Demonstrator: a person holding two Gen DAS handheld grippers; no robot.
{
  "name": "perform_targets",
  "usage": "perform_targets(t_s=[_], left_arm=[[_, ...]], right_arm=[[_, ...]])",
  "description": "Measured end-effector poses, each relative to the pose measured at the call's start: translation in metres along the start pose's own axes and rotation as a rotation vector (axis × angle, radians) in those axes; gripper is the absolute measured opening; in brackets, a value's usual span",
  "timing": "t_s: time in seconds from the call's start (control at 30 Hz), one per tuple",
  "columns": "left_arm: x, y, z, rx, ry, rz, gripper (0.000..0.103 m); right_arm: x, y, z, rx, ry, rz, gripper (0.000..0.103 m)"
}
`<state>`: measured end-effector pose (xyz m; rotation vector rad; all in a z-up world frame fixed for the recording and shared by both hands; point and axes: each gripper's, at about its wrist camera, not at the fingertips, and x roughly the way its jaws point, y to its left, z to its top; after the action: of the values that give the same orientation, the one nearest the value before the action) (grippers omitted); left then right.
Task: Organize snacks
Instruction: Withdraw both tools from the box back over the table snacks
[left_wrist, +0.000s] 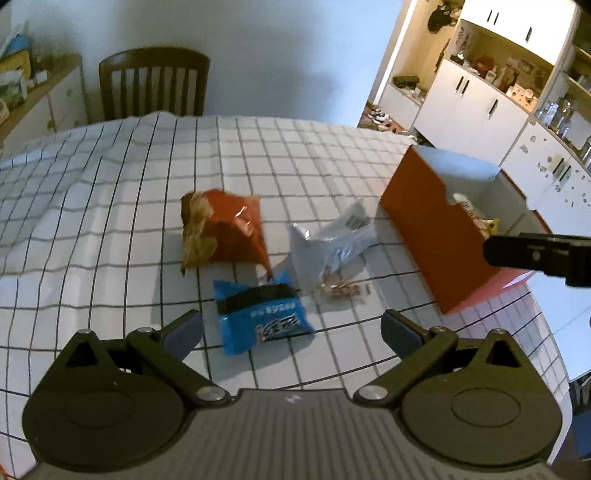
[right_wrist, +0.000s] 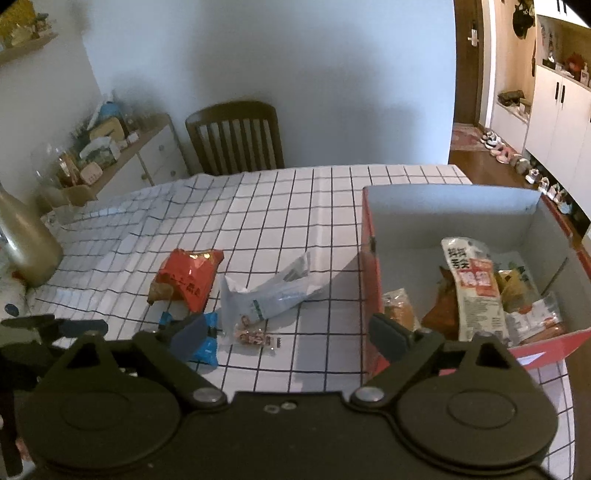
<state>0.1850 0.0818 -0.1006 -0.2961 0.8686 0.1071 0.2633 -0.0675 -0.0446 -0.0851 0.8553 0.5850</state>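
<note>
Three snack packs lie on the checked tablecloth: an orange-red chip bag (left_wrist: 225, 230) (right_wrist: 188, 277), a blue packet (left_wrist: 262, 317) (right_wrist: 207, 343) and a clear bag of small snacks (left_wrist: 332, 247) (right_wrist: 269, 291). My left gripper (left_wrist: 291, 332) hangs open just above the blue packet, nothing between its fingers. An orange box (left_wrist: 436, 236) (right_wrist: 373, 258) stands to the right, holding several packs, among them a long white one (right_wrist: 476, 284). My right gripper (right_wrist: 291, 336) is open over the clear bag's near end and the box's left wall. It shows as a black finger (left_wrist: 535, 254) in the left wrist view.
A dark wooden chair (left_wrist: 155, 85) (right_wrist: 236, 136) stands at the table's far side. A beige bottle (right_wrist: 22, 240) is at the left edge. A cluttered sideboard (right_wrist: 110, 155) sits far left, white cabinets (left_wrist: 472, 99) far right. The cloth is wrinkled at the left (left_wrist: 74, 192).
</note>
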Motion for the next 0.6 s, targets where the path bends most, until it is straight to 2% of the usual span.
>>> perform_targets(t_s=[0.1,0.17,0.3,0.4,0.47,0.53,0.6], left_arm=[[0.011,0.008,-0.004,-0.017,0.000,0.020,0.103],[0.020,0.012,-0.005,-0.026,0.003,0.031,0.103],[0.035,0.025,-0.001,-0.094,0.041,0.020,0.103],[0.047,0.030,0.002,-0.116,0.063,0.041,0.103],[0.054,0.031,0.003,-0.125,0.077,0.052,0.103],[0.062,0.030,0.004,-0.135,0.091,0.069,0.103],[0.068,0.029,0.006,-0.142,0.094,0.084,0.103]], right_arm=[[0.015,0.008,0.001,-0.005,0.024,-0.010,0.091],[0.026,0.014,0.000,-0.039,0.046,-0.003,0.085],[0.050,0.034,-0.008,-0.224,0.100,-0.003,0.078],[0.068,0.047,-0.016,-0.361,0.139,-0.016,0.072],[0.079,0.052,-0.020,-0.421,0.154,-0.020,0.068],[0.091,0.056,-0.022,-0.467,0.176,-0.012,0.059],[0.102,0.058,-0.024,-0.508,0.199,-0.009,0.054]])
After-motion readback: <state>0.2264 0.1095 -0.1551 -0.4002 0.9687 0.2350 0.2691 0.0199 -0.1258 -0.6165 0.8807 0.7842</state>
